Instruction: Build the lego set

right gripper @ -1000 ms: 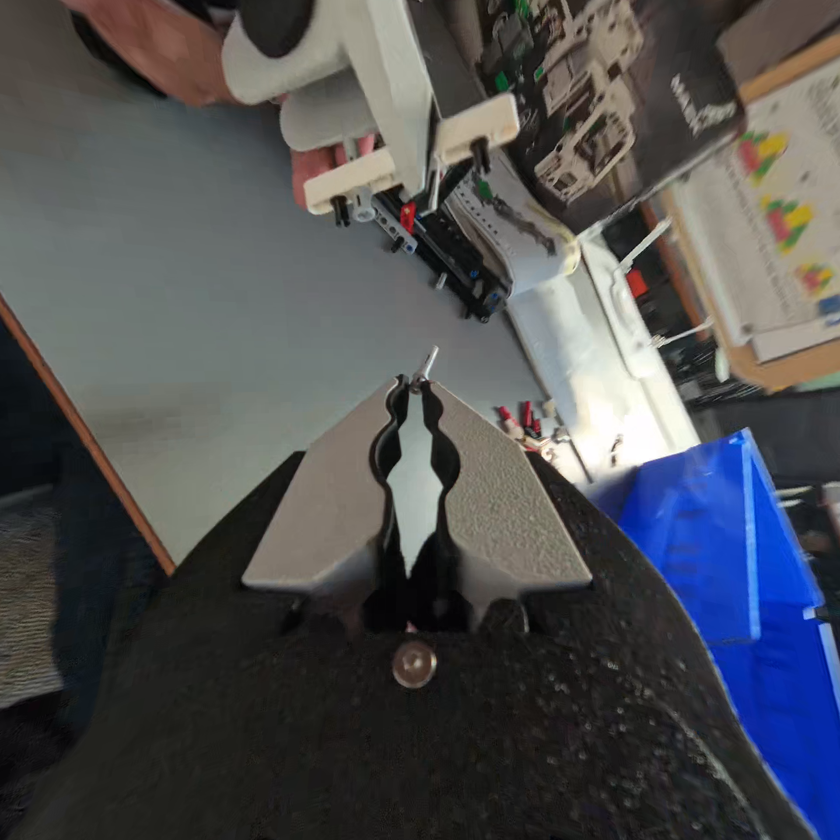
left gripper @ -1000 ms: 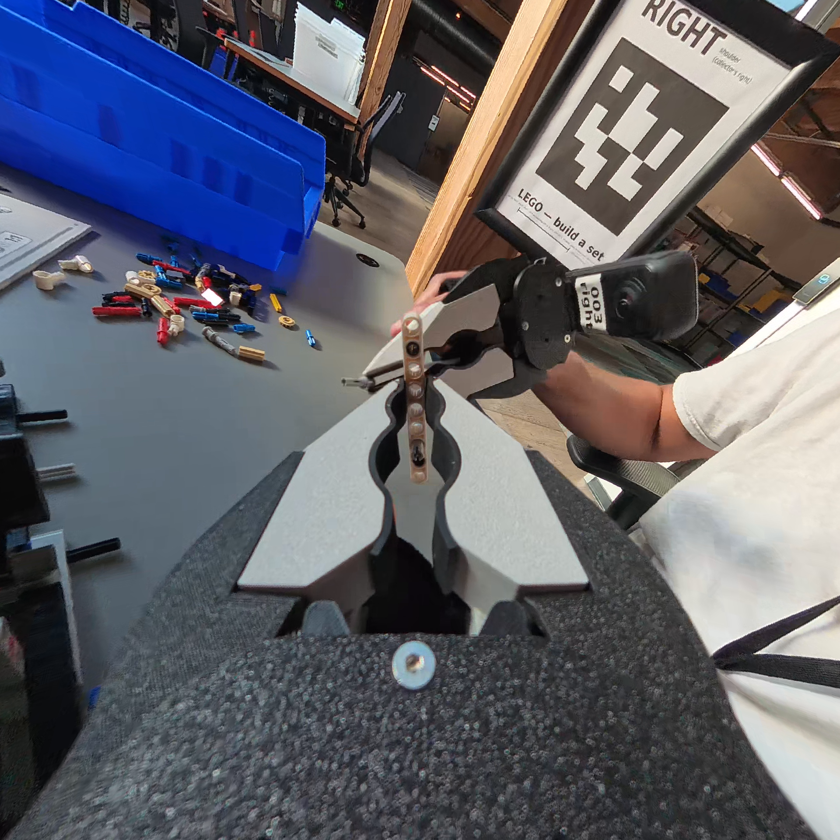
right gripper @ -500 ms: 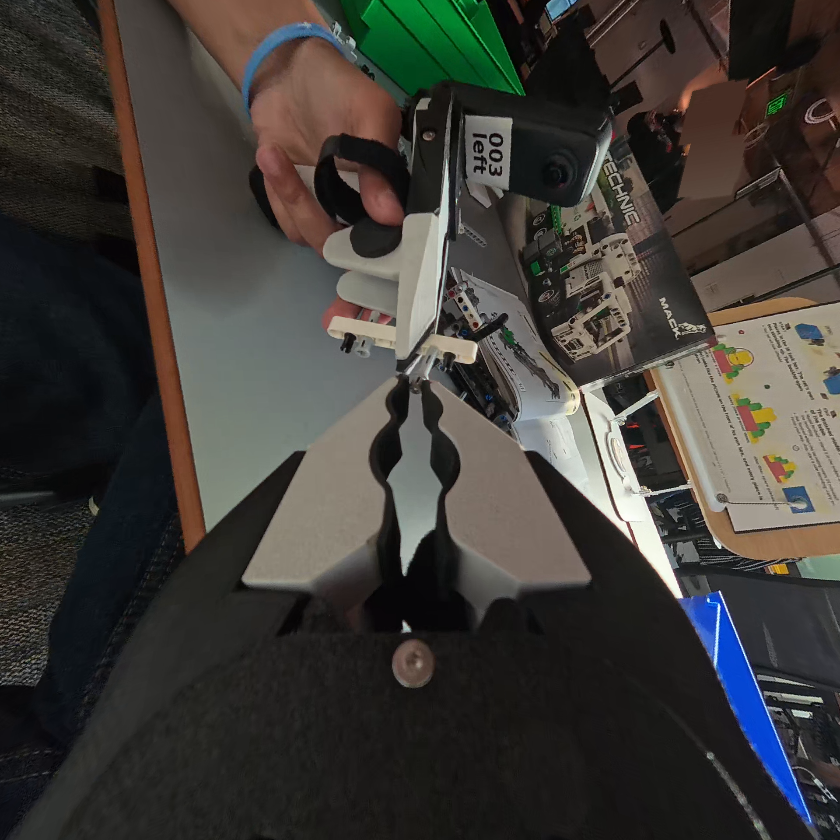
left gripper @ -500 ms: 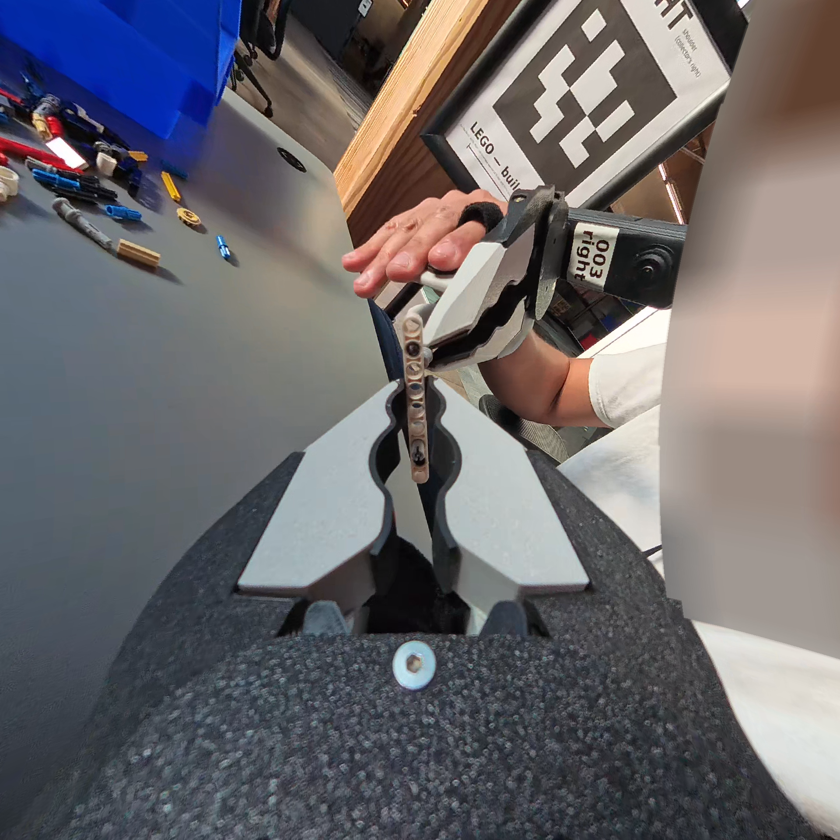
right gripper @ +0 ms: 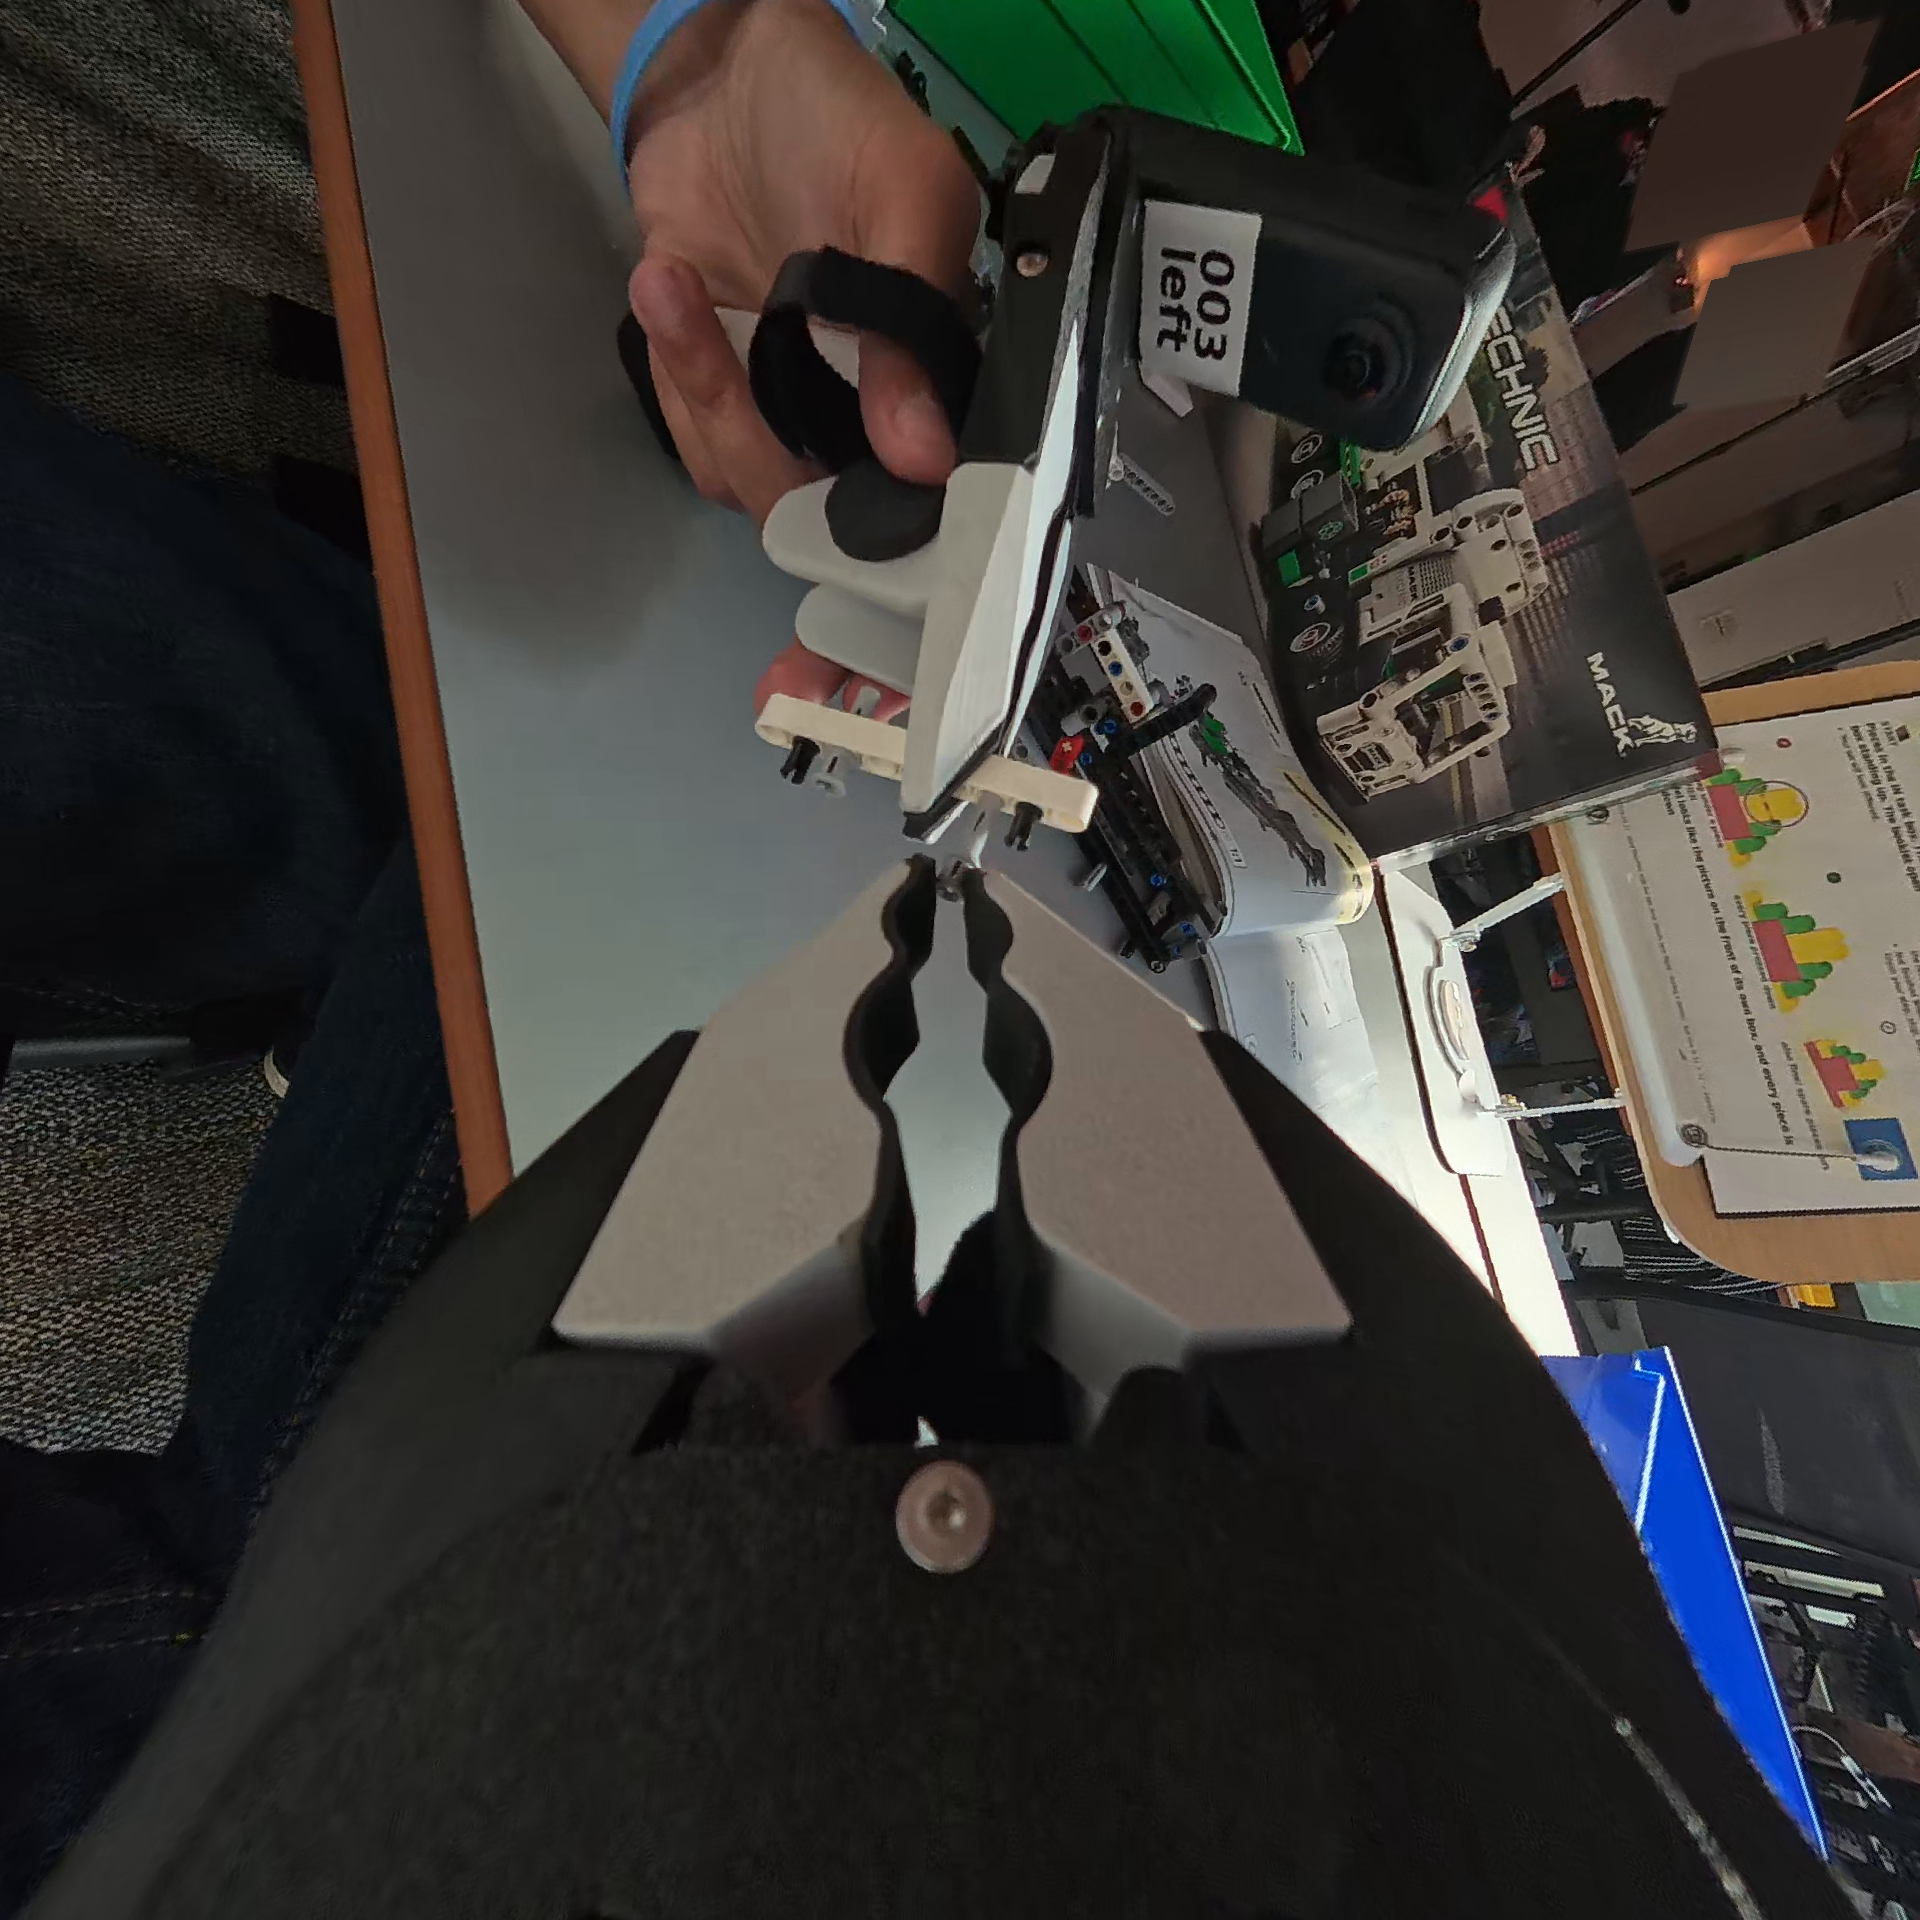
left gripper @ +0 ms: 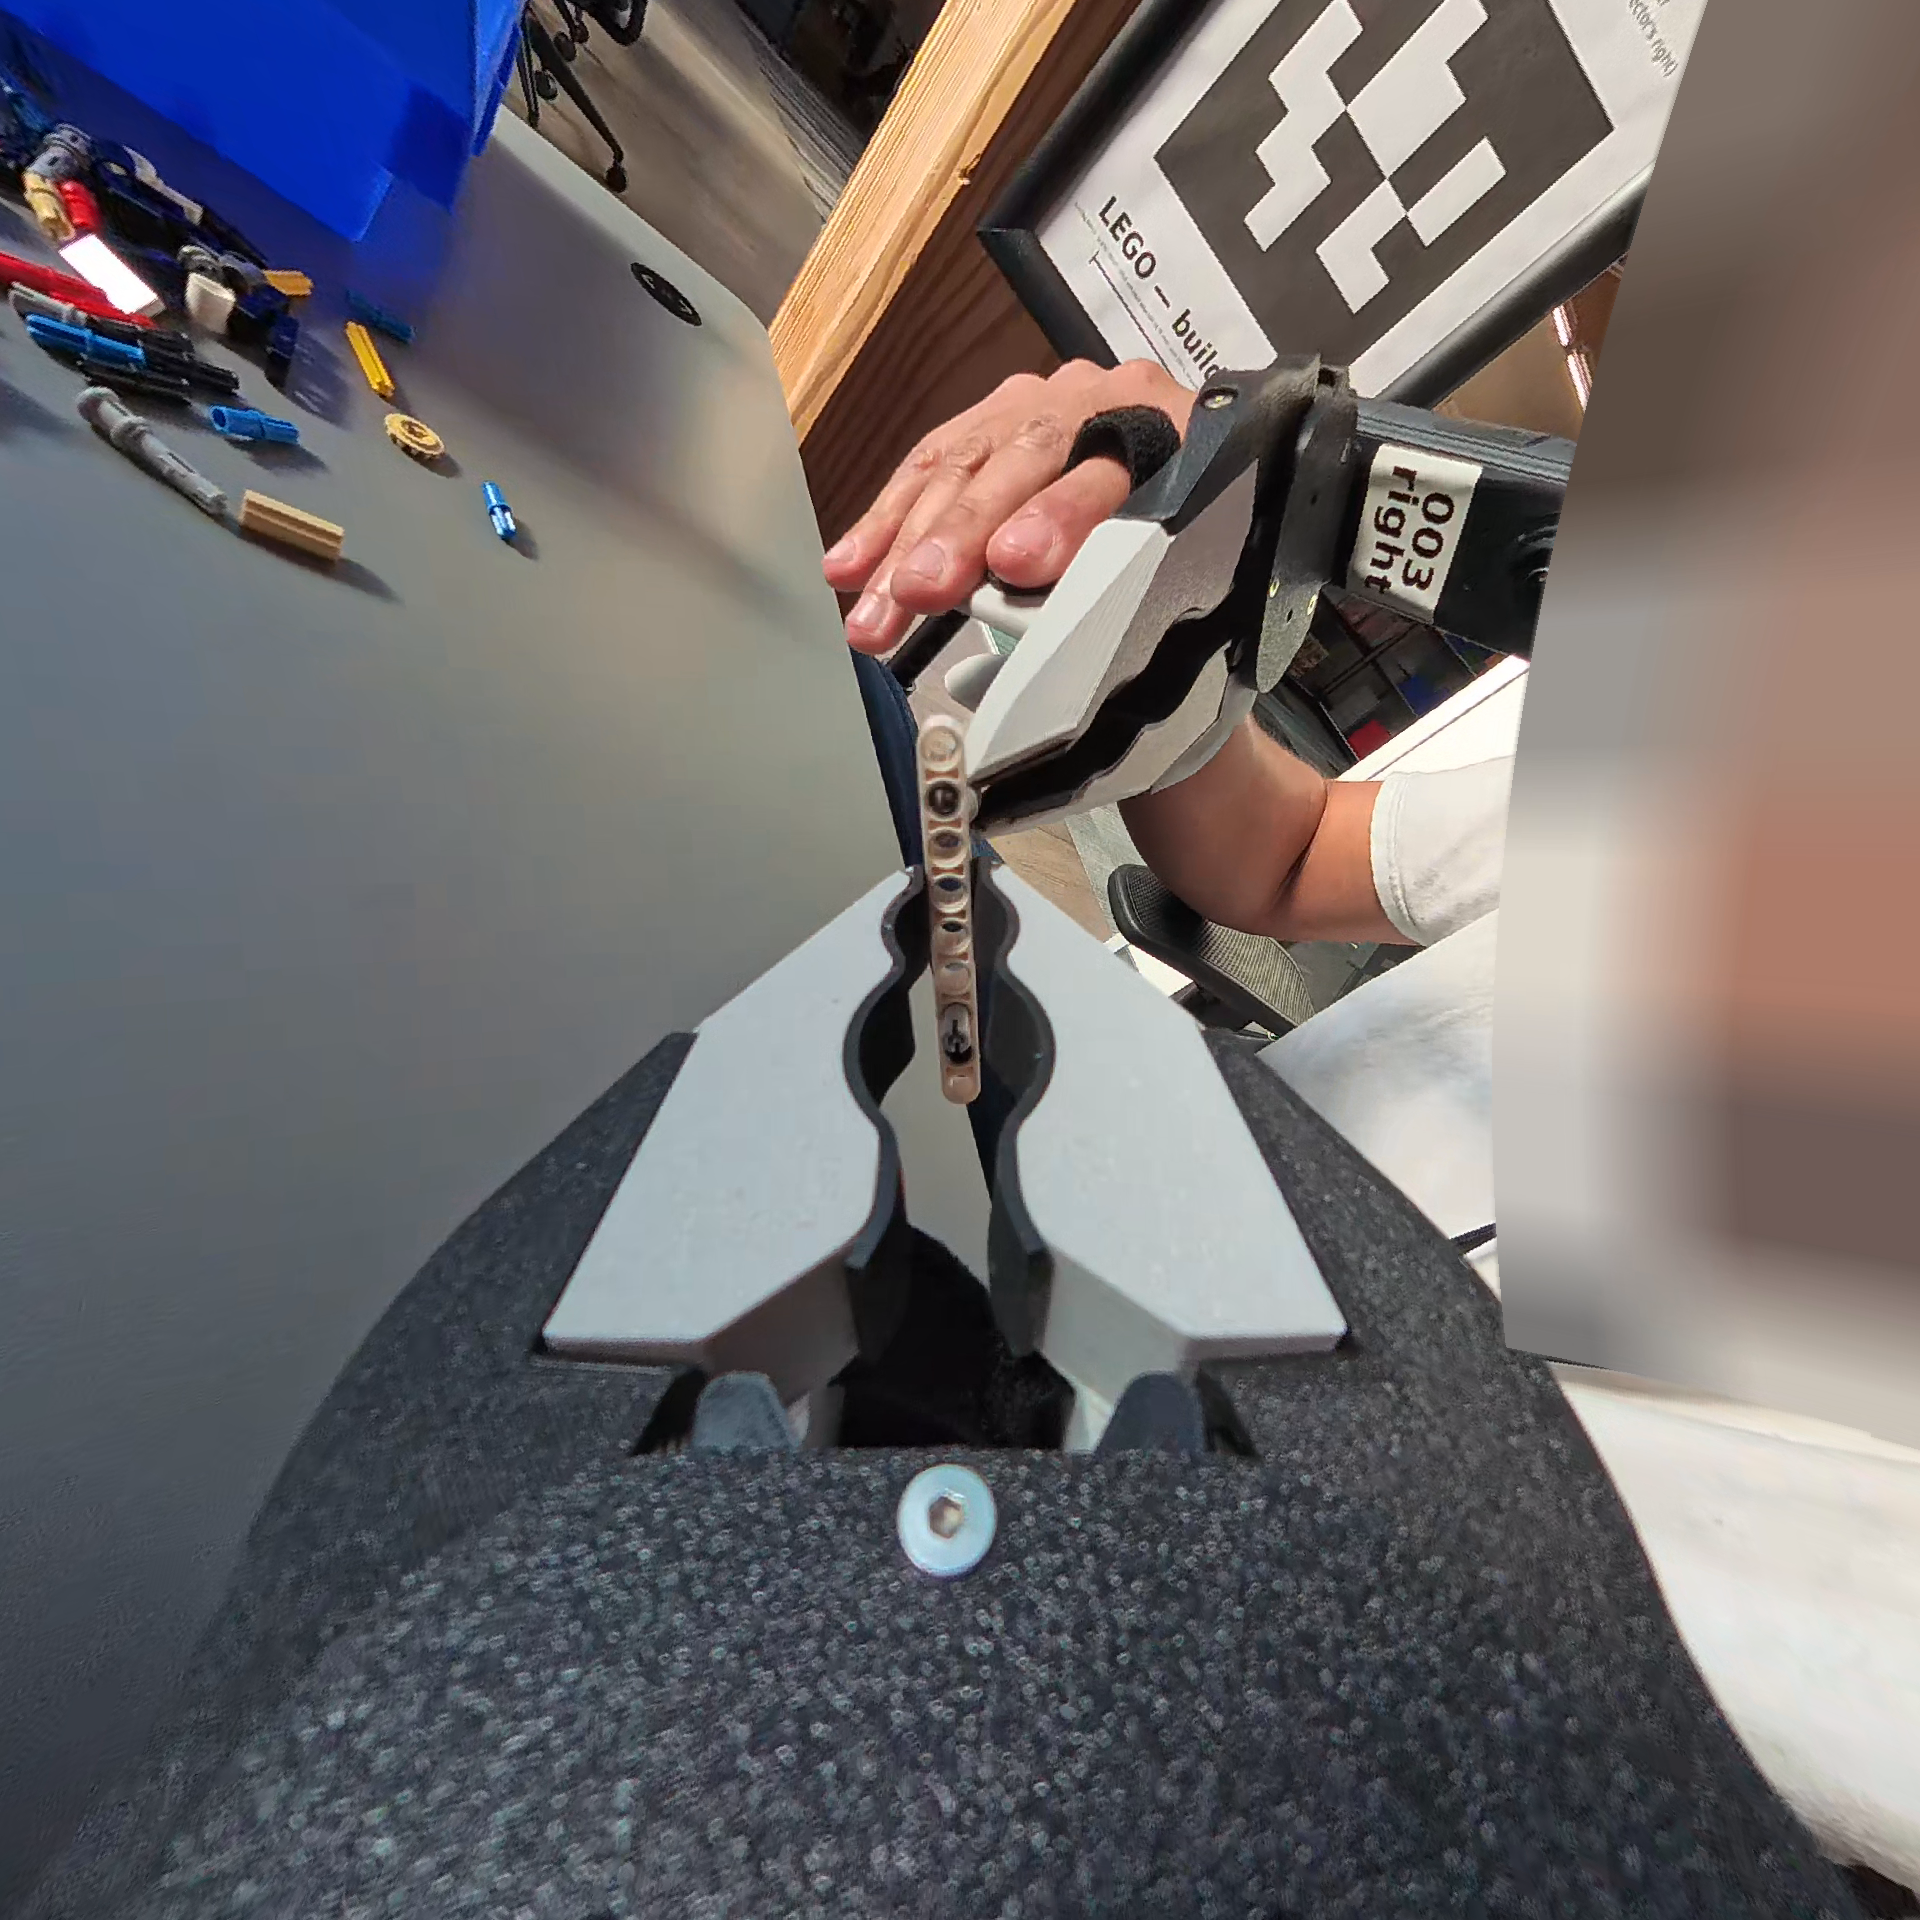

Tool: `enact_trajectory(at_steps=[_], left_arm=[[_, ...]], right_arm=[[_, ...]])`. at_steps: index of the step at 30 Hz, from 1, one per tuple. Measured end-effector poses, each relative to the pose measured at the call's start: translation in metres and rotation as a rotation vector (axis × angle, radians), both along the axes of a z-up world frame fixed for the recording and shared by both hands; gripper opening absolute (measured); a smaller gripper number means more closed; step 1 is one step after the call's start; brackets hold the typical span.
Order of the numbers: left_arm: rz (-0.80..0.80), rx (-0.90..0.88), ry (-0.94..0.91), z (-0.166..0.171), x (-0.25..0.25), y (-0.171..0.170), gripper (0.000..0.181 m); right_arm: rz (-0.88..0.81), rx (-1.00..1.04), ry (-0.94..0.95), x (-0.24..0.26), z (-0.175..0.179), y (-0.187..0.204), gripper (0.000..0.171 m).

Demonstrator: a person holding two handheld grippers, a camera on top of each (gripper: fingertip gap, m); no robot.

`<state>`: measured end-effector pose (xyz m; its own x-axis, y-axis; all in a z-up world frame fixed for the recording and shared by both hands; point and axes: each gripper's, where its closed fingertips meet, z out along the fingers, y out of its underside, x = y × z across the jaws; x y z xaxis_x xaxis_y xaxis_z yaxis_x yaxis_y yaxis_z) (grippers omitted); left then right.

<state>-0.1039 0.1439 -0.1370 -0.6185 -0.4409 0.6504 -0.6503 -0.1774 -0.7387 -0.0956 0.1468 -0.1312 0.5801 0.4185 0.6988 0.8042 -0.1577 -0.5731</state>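
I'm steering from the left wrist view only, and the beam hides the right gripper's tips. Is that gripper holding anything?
Observer: Yes. The right gripper pinches a small grey pin at its very tips, pointing at the cream beam.
Operator: Is the pin seated in a hole?
Observer: I cannot tell. Its end lies right at the beam's face, next to where the left gripper clamps the beam.
Operator: Is anything else on that face?
Observer: Two black pins stick out of it, one toward each end.
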Motion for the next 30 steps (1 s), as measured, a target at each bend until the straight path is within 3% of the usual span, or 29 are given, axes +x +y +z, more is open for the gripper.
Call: enact_trajectory(at_steps=[1, 7, 11, 15, 18, 22, 28, 30], left_arm=[[-0.007, 0.001, 0.002, 0.0, -0.001, -0.001, 0.005], [-0.017, -0.007, 0.019, -0.001, -0.002, -0.001, 0.005], [-0.021, 0.021, 0.013, -0.004, -0.003, -0.003, 0.005], [-0.021, 0.034, 0.023, -0.006, -0.003, -0.002, 0.005], [-0.022, 0.035, 0.026, -0.007, -0.003, -0.003, 0.005], [-0.023, 0.038, 0.035, -0.008, -0.003, -0.003, 0.005], [-0.023, 0.047, 0.037, -0.009, -0.004, -0.003, 0.005], [-0.022, 0.047, 0.039, -0.009, -0.003, -0.003, 0.005]], right_arm=[[0.006, 0.0, 0.007, -0.001, 0.0, 0.0, 0.004], [0.014, 0.001, 0.062, -0.003, -0.001, 0.0, 0.004], [0.012, -0.042, 0.203, -0.003, -0.004, -0.003, 0.004], [-0.017, -0.381, 0.397, 0.001, -0.039, -0.031, 0.005], [0.053, -0.514, 0.585, -0.012, -0.037, -0.047, 0.005], [0.051, -0.576, 0.481, 0.009, -0.058, -0.044, 0.005], [0.117, -0.592, 0.506, 0.009, -0.072, -0.039, 0.006], [0.109, -0.563, 0.509, 0.01, -0.072, -0.037, 0.014]])
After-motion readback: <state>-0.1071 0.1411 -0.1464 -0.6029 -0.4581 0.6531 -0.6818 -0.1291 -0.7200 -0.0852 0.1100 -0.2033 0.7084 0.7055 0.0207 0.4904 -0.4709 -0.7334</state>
